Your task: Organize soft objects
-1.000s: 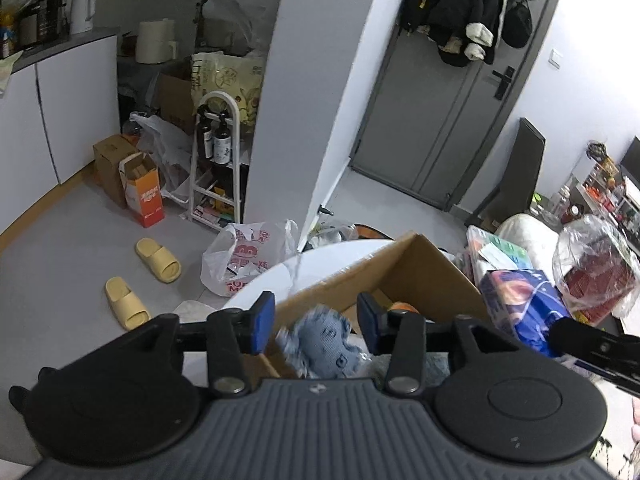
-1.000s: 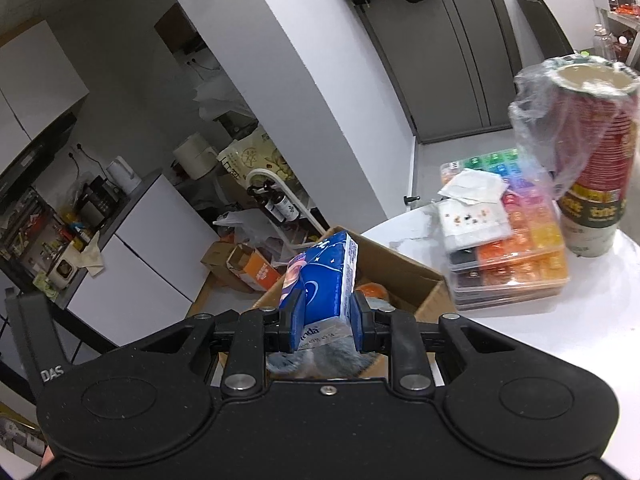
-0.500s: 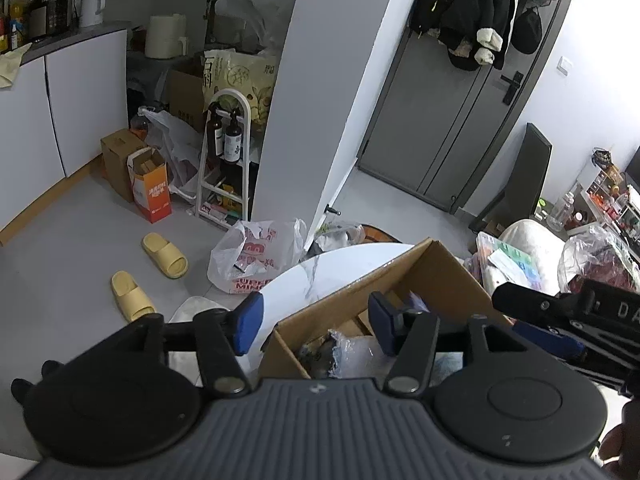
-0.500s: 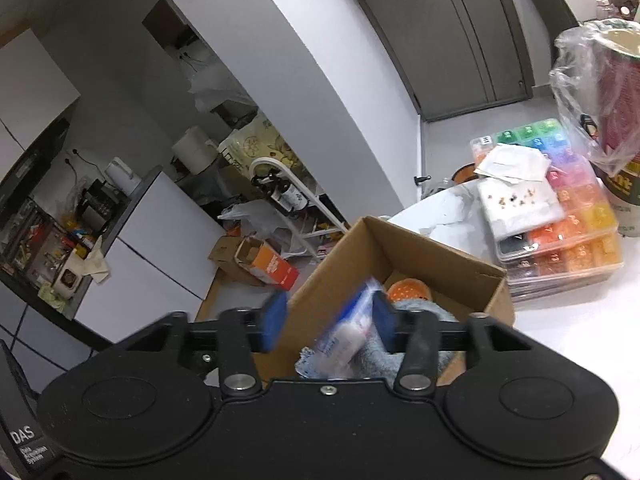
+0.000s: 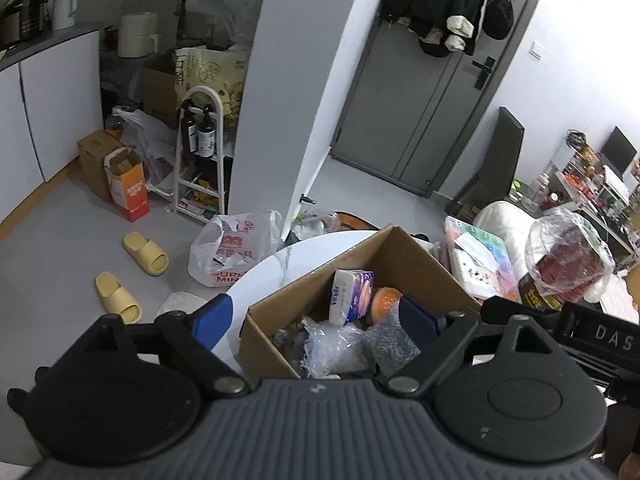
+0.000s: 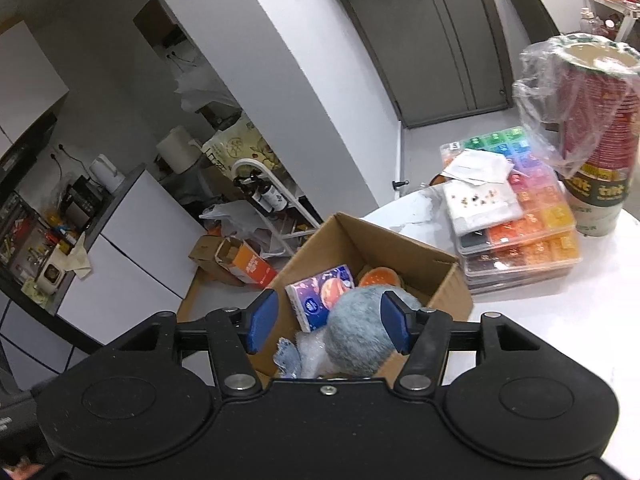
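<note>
An open cardboard box stands on the white round table. Inside lie a purple Vinda tissue pack, an orange soft toy, a grey plush, crumpled clear plastic and a blue cloth piece. My left gripper hovers over the box's near edge, its jaws opening wide and touching nothing. My right gripper hangs above the grey plush, its jaws opening too, and the pads press on nothing.
Stacked colourful bead cases with white paper on top sit right of the box. Beyond them is a bagged stack of red paper cups. On the floor past the table lie a white shopping bag and yellow slippers.
The left jaws let go of the blue cloth toy and spread wide. The right jaws released the tissue pack, which now lies in the box.
</note>
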Demonstrator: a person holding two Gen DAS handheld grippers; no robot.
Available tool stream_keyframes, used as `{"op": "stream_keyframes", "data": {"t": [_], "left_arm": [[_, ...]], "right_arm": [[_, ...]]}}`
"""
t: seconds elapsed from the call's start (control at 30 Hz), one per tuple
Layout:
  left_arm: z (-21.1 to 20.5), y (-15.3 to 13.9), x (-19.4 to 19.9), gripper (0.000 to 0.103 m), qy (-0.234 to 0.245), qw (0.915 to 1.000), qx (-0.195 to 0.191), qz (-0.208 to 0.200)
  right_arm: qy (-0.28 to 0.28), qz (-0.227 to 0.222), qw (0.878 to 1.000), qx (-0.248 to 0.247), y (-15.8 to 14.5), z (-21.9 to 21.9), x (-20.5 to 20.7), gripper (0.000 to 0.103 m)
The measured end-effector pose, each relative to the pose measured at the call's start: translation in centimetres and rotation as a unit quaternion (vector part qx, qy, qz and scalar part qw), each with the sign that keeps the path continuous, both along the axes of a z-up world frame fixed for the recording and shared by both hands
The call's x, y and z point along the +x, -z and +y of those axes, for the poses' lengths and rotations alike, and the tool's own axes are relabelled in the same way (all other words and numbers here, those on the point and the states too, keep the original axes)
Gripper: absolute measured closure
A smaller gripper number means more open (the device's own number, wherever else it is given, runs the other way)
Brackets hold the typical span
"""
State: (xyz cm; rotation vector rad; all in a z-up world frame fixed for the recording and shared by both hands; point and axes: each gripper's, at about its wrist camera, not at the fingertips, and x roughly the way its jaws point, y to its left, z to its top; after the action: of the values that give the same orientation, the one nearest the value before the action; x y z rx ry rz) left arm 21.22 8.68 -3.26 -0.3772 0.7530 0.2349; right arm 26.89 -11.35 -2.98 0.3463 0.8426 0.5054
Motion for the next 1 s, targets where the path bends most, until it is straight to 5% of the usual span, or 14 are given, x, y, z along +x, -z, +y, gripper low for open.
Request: {"op": "stream_keyframes", "data": {"t": [0.2,0.47,1.0], "left_arm": [[-1.0,-0.8,0.0,0.010,0.021,0.9997,0.011,0.007],[-3.2,-2.4,-1.1,0.003,0.054,0.9975,0.044,0.007],[-7.1,-5.9,-4.5,0.001,0.108,0.9888,0.100,-0.024]], "right_arm": [[0.007,-0.006,1.000,0.004,-0.5,-2.1,-1.3,0.020],[0.001,-0.021,1.000,0.020,-2.0,-5.0,-3.2,0.000],[0.005,-0.065,0.998,0.007,-3.8,-10.8,-7.8,0.000]]}}
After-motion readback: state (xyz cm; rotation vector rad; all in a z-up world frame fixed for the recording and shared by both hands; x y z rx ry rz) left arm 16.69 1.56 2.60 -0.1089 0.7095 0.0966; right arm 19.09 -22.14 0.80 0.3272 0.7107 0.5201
